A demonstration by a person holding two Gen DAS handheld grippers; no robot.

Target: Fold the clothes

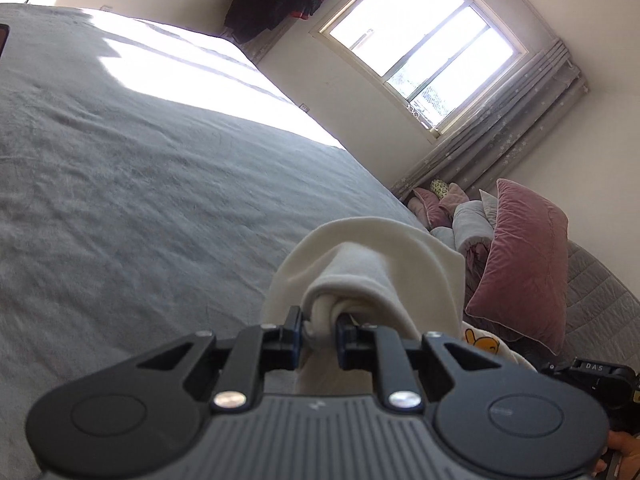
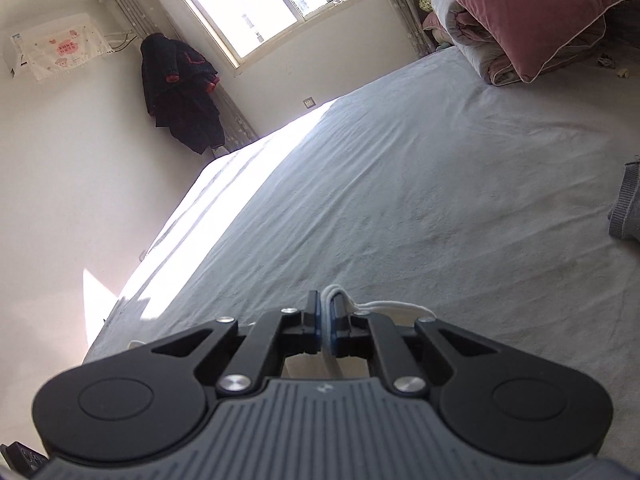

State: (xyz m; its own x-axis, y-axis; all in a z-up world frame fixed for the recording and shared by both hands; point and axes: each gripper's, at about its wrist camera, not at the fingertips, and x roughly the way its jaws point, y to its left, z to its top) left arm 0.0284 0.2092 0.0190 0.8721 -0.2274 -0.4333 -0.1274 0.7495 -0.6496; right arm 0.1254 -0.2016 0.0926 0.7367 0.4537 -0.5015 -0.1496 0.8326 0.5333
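A cream-white garment (image 1: 372, 264) bunches up in front of my left gripper (image 1: 320, 330), which is shut on a thick fold of it above the grey bed sheet (image 1: 140, 184). A yellow cartoon print (image 1: 482, 342) shows on the part hanging to the right. In the right wrist view my right gripper (image 2: 326, 320) is shut on a thin white edge of the same garment (image 2: 384, 306), held above the sheet (image 2: 420, 200). Most of the cloth hangs below the grippers, hidden by their bodies.
Pink pillows and a rolled quilt (image 2: 520, 20) are stacked at the head of the bed. A grey knitted garment (image 2: 626, 208) lies at the right edge. Dark clothes (image 2: 180, 92) hang in the corner by the window (image 2: 260, 0). The other gripper and a hand (image 1: 600, 392) show at lower right.
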